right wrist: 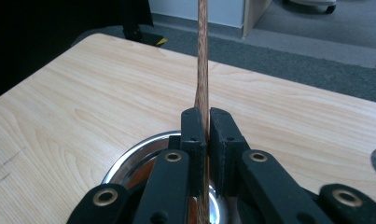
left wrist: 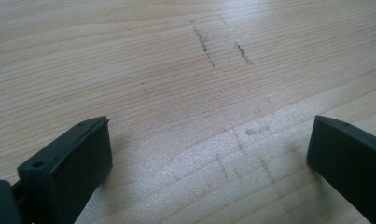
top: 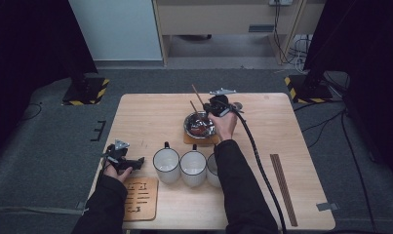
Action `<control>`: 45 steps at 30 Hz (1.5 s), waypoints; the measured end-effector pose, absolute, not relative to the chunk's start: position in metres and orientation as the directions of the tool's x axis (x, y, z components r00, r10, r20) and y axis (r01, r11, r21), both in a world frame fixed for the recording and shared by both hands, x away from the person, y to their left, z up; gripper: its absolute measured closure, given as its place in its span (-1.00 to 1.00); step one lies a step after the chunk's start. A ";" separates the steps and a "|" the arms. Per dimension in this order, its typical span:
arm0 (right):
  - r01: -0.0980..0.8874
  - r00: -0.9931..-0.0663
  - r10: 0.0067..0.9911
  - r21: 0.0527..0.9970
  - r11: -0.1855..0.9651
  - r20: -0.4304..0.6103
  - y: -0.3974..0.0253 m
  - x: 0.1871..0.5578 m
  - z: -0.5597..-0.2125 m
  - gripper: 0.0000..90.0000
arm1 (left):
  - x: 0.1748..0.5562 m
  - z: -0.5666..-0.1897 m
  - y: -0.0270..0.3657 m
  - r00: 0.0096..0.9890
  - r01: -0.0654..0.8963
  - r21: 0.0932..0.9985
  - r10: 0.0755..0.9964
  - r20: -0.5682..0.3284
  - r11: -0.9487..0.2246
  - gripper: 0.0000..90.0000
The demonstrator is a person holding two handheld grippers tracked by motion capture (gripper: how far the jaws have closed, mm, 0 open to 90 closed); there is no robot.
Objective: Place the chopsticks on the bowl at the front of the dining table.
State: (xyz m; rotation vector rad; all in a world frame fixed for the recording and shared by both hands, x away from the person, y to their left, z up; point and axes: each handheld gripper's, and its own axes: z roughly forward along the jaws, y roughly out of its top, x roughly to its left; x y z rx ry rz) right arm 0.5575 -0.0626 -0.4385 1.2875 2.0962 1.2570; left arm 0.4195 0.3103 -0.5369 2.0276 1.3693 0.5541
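Chopsticks (top: 198,100): seemingly two in right tongs (right wrist: 207,122).

Grey carpet floor (top: 48,136) surrounds the light wooden table (top: 145,112); behind it, a pale blue wall panel (top: 116,29) and beige wooden cabinet (top: 223,19).

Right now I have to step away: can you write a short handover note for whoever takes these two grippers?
Right gripper: shut on a brown wooden chopstick, held over the shiny metal bowl on its wooden coaster. A second chopstick leans in the bowl.
Left gripper: open, holding nothing, low over the light wooden table at its near left.
Three white enamel mugs stand in a row; another brown chopstick pair lies at the right.
Done: one chopstick gripped. Left: probably finishing the chopstick work at the bowl.
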 end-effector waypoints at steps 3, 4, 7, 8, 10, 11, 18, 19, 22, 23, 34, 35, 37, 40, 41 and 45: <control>0.528 -0.510 0.850 0.827 0.190 0.130 -0.059 0.558 -0.445 0.89 | 0.419 -0.537 0.310 0.374 0.666 0.696 0.928 0.000 -0.268 -1.00; 0.528 -0.510 0.850 0.827 0.190 0.130 -0.059 0.558 -0.445 0.89 | 0.419 -0.537 0.310 0.374 0.666 0.696 0.927 0.000 -0.268 -1.00; 0.545 -0.503 0.856 0.813 0.205 0.121 -0.057 0.559 -0.452 0.88 | 0.419 -0.537 0.310 0.374 0.666 0.696 0.927 0.000 -0.268 -1.00; 0.545 -0.503 0.856 0.813 0.205 0.121 -0.057 0.559 -0.452 0.88 | 0.419 -0.537 0.310 0.374 0.666 0.696 0.927 0.000 -0.268 -1.00; 0.552 -0.499 0.857 0.809 0.203 0.126 -0.056 0.559 -0.455 0.88 | 0.419 -0.537 0.310 0.374 0.666 0.696 0.927 0.000 -0.268 -1.00; 0.551 -0.500 0.857 0.810 0.200 0.128 -0.056 0.559 -0.457 0.88 | 0.419 -0.537 0.310 0.374 0.666 0.696 0.927 0.000 -0.268 -1.00; 0.573 -0.481 0.865 0.797 0.190 0.140 -0.058 0.559 -0.467 0.88 | 0.419 -0.537 0.310 0.374 0.666 0.696 0.927 0.000 -0.269 -1.00; 0.577 -0.478 0.866 0.795 0.187 0.144 -0.059 0.559 -0.470 0.89 | 0.419 -0.537 0.310 0.374 0.666 0.696 0.927 0.000 -0.268 -1.00; 0.577 -0.479 0.866 0.795 0.188 0.143 -0.060 0.559 -0.471 0.88 | 0.419 -0.537 0.310 0.374 0.666 0.696 0.927 0.000 -0.268 -1.00; 0.579 -0.478 0.866 0.794 0.184 0.148 -0.059 0.559 -0.471 0.88 | 0.419 -0.537 0.310 0.374 0.666 0.696 0.927 -0.001 -0.268 -1.00; 0.605 -0.464 0.874 0.773 0.193 0.145 -0.056 0.562 -0.480 0.88 | 0.419 -0.537 0.310 0.374 0.666 0.696 0.928 -0.001 -0.268 -1.00; 0.606 -0.462 0.875 0.772 0.192 0.144 -0.056 0.562 -0.480 0.88 | 0.419 -0.537 0.310 0.374 0.666 0.696 0.928 -0.001 -0.268 -1.00; 0.611 -0.464 0.875 0.765 0.203 0.138 -0.055 0.562 -0.481 0.88 | 0.420 -0.537 0.310 0.374 0.666 0.696 0.928 -0.001 -0.268 -1.00; 0.614 -0.464 0.876 0.761 0.207 0.136 -0.054 0.563 -0.482 0.88 | 0.420 -0.537 0.310 0.374 0.666 0.696 0.927 -0.001 -0.268 -1.00; 0.618 -0.463 0.876 0.758 0.211 0.134 -0.054 0.563 -0.483 0.88 | 0.420 -0.537 0.310 0.374 0.666 0.696 0.927 -0.001 -0.268 -1.00; 0.625 -0.464 0.876 0.750 0.217 0.133 -0.054 0.563 -0.484 0.88 | 0.420 -0.537 0.310 0.375 0.666 0.696 0.927 -0.001 -0.269 -1.00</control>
